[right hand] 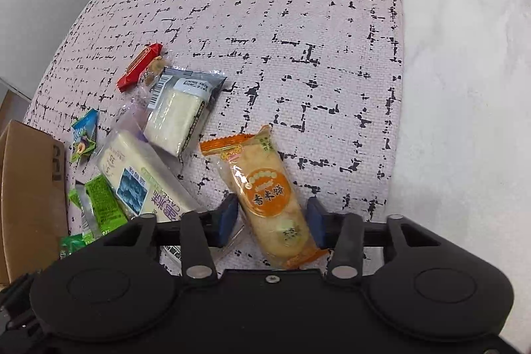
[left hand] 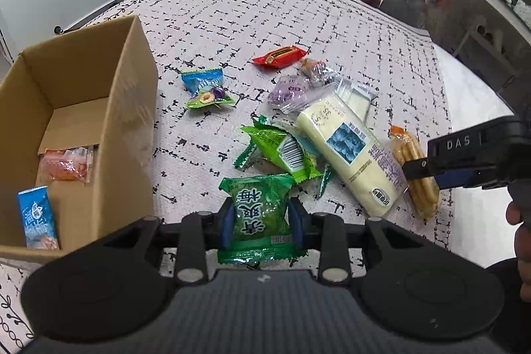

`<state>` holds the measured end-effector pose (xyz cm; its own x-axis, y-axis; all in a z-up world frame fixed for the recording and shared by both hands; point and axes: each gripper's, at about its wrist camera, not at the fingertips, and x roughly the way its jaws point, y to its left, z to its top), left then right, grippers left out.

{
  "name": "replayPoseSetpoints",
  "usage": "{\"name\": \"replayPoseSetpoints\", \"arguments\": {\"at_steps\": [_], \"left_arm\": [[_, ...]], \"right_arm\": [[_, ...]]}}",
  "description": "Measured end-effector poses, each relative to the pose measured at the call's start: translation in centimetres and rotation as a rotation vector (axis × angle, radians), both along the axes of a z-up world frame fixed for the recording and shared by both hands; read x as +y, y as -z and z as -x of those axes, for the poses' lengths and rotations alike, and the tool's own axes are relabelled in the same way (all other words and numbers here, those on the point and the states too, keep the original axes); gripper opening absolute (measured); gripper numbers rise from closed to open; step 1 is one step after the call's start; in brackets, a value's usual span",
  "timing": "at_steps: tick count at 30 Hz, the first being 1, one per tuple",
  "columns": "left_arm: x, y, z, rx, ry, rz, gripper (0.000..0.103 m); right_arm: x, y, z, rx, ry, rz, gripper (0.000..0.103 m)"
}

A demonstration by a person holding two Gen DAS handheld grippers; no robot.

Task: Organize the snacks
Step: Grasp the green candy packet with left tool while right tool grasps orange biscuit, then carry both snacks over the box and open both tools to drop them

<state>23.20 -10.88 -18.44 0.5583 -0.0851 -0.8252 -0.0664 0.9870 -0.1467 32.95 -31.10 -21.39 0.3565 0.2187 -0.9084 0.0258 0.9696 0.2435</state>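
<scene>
Left wrist view: a green plum packet (left hand: 260,214) is clamped between the blue pads of the left gripper (left hand: 262,221), lifted a little above the patterned cloth (left hand: 298,15). The cardboard box (left hand: 109,108) stands just to the left, with an orange packet (left hand: 64,165) and a blue packet (left hand: 36,218) already inside. For the drop to go well, the packet should be carried over the box wall before the jaws are parted, so that the rim is not snagged.

In the right wrist view, the right gripper (right hand: 270,221) is seen straddling an orange rice-cracker packet (right hand: 265,198); a gap is visible beside the right-hand pad, so the packet is not yet pinched. The jaws should be centred across its width and closed gently, since crackers are judged brittle. The remaining snacks are left heaped nearby.
</scene>
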Motion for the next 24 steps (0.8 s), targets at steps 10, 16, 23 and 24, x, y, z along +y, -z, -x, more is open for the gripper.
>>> {"name": "replayPoseSetpoints", "arguments": {"at_steps": [10,16,23,24], "left_arm": [[0.7,-2.5,1.4,-0.070,0.010,0.041,0.033],[1.6,-4.3,2.2,-0.120,0.000,0.052,0.033],[3.2,-6.2,3.3,-0.173,-0.022,0.074,0.033],[3.5,-6.4,3.4,-0.178,-0.024,0.077,0.033]], "right_arm": [[-0.1,-3.8,2.2,-0.094,0.025,0.006,0.040],[1.1,-5.9,3.9,-0.138,0.012,-0.024,0.039],[3.2,-8.5,5.5,-0.208,-0.025,-0.053,0.039],[3.6,-8.8,5.7,-0.213,-0.028,-0.064,0.039]]}}
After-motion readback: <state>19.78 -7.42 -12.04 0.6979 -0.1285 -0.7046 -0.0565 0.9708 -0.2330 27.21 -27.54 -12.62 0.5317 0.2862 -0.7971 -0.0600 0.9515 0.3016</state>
